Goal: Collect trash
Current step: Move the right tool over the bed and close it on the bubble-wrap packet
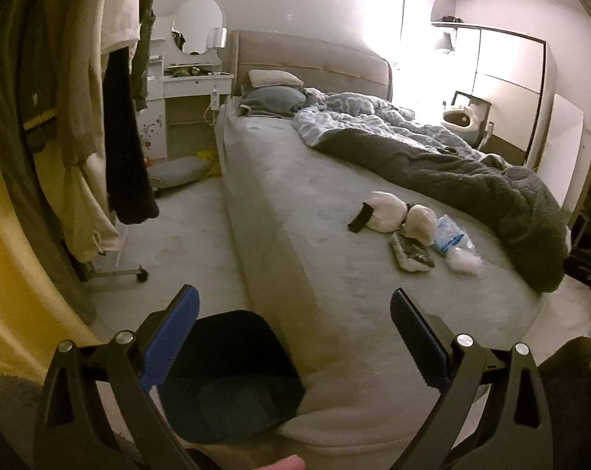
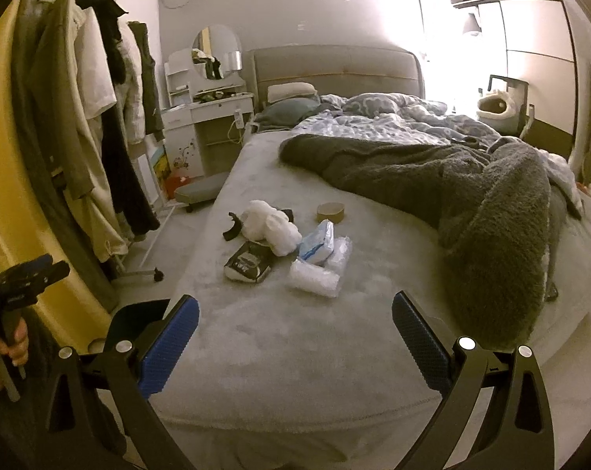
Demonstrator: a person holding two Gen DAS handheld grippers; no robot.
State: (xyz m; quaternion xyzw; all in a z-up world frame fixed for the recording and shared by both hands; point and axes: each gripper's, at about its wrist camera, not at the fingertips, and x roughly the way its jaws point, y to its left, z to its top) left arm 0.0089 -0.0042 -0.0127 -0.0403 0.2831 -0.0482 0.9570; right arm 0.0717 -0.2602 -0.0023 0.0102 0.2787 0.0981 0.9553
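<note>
Left gripper point(image 1: 294, 305): jaws spread wide, blue ribbed pads, nothing between them. It hangs over the near corner of the bed, with a dark bin point(image 1: 232, 376) directly below, at the lower centre of the left wrist view, standing on the floor against the mattress side. In the right wrist view this gripper appears at the left edge, held by a hand point(image 2: 5, 348).

Right gripper point(image 2: 295, 305): jaws likewise spread wide, empty, held above the foot end of the bed point(image 2: 279, 352).

Trash, grouped on the grey bed cover, centre of the right wrist view, ahead of the right gripper and apart from it:
- clear crinkled plastic wrap point(image 2: 315, 278), nearest the gripper;
- blue-and-white plastic packet point(image 2: 317, 243), just behind the wrap, touching it;
- dark printed pouch point(image 2: 248, 264), to the left of the wrap;
- white fluffy wad point(image 2: 272, 223), behind the pouch, with a small black curved piece point(image 2: 232, 229) at its left;
- tape roll point(image 2: 330, 211), a little apart, to the upper right of the group.

In the left wrist view the same group lies at centre right.

Surroundings: dark grey fleece blanket point(image 2: 491, 227) heaped along the right side of the bed; blue patterned duvet point(image 2: 373, 121) behind it; pillows at the headboard; white dressing table with oval mirror point(image 2: 217, 53) at upper centre left; clothes rack with hanging garments point(image 2: 99, 117) along the left.
</note>
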